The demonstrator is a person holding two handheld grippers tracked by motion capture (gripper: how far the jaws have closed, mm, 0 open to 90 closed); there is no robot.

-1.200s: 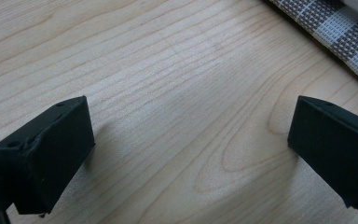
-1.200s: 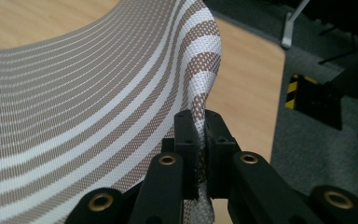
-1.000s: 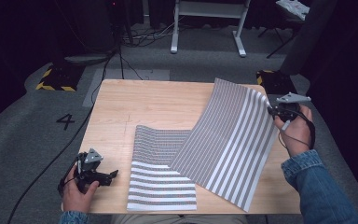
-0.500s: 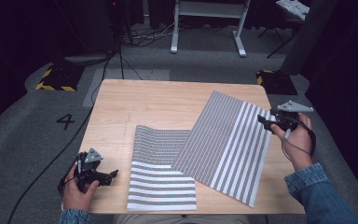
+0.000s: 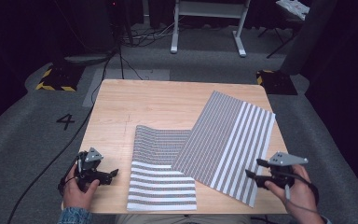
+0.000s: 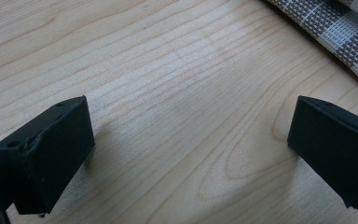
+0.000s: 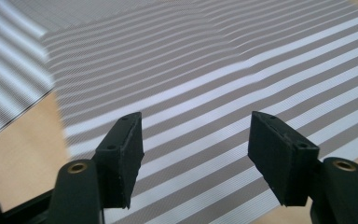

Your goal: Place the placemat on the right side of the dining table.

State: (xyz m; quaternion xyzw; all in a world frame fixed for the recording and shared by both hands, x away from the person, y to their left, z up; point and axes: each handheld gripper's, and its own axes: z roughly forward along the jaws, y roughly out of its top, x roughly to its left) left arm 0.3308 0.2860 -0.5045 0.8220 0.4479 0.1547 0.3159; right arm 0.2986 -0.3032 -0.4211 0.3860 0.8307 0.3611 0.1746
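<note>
On table (image 5: 135, 100), striped mat (image 5: 226, 140) lying diagonally

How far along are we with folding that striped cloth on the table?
Partway, it seems. One part of the striped cloth already lies turned over the rest, slanting across the table. The right claw, whose jaws have just been opening, hovers empty at the cloth's near right corner. The left claw waits open over bare wood. Squaring the cloth up and the later folds look left.
</note>
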